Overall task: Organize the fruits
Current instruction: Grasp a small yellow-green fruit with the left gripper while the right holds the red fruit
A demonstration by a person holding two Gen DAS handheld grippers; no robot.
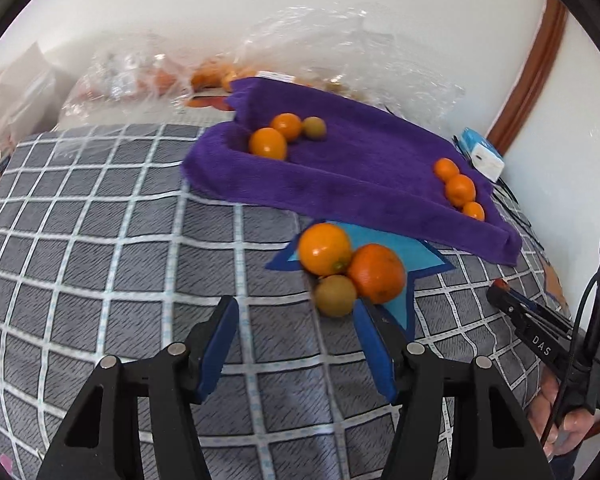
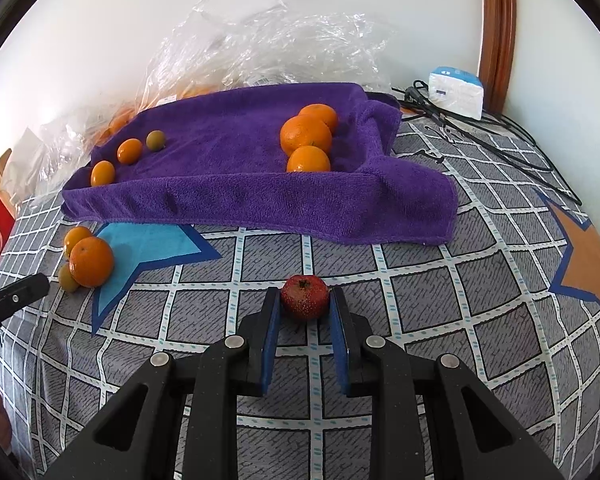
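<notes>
Fruits lie scattered around a purple towel point(image 2: 260, 200) spread on your grey checked bedcover point(image 2: 440, 300). Nearest to you, your right gripper point(image 2: 305, 300) has its blue-padded fingers point(image 2: 274, 320) on either side of a small red fruit point(image 2: 305, 296); both pads appear to touch it, just in front of the towel's near edge. Your left gripper point(image 1: 296, 316) hangs with its fingers point(image 1: 224, 328) spread wide and nothing between them. Just past its right fingertip sits a cluster of three: a small greenish-brown fruit point(image 1: 335, 295), a large orange point(image 1: 376, 268) and a second orange point(image 1: 325, 249), touching one another on a blue star point(image 1: 380, 244) printed on the cover, right at the towel's front edge. On the towel, toward its left end, two small oranges point(image 2: 116, 162) and a greenish fruit point(image 2: 156, 140) sit in a row. Toward its right end, three larger oranges point(image 2: 306, 134) huddle together. Behind the towel, crumpled clear plastic bags point(image 2: 260, 40) rest against the white wall.
</notes>
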